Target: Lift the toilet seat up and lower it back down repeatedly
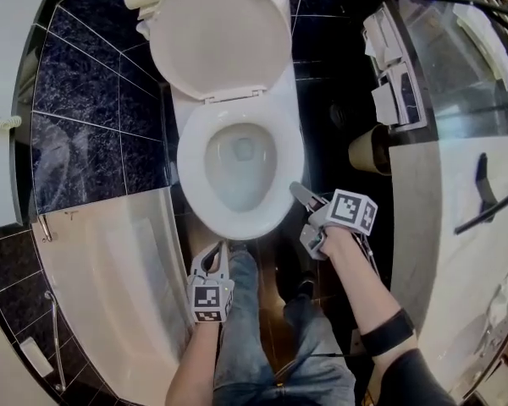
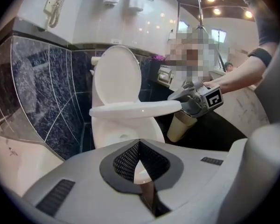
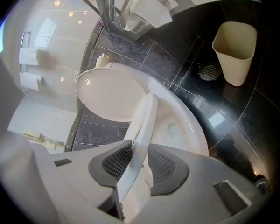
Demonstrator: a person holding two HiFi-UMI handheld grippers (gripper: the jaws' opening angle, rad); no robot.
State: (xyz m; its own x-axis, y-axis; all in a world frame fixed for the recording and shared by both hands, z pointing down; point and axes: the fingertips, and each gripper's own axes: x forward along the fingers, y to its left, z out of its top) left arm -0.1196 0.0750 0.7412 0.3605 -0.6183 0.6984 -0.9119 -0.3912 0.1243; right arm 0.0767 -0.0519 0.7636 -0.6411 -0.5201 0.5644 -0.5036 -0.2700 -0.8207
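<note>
- Dark marble-tiled bathroom in the head view: toilet lid (image 1: 220, 32) upright, bathtub edge (image 1: 110, 252) close at left, open floor (image 1: 322, 83) right of the bowl (image 1: 237, 172).
- Left gripper view: left gripper (image 2: 139, 146) pinched together, empty, short of the bowl's front; toilet seat (image 2: 135, 108) level, half raised.
- Right gripper view: right gripper (image 3: 139, 164) clamped on the seat's front rim, waste bin (image 3: 235, 50) well clear.

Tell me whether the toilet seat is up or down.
Partly raised: the seat stands clear of the bowl, its rim clamped in the right tongs.
</note>
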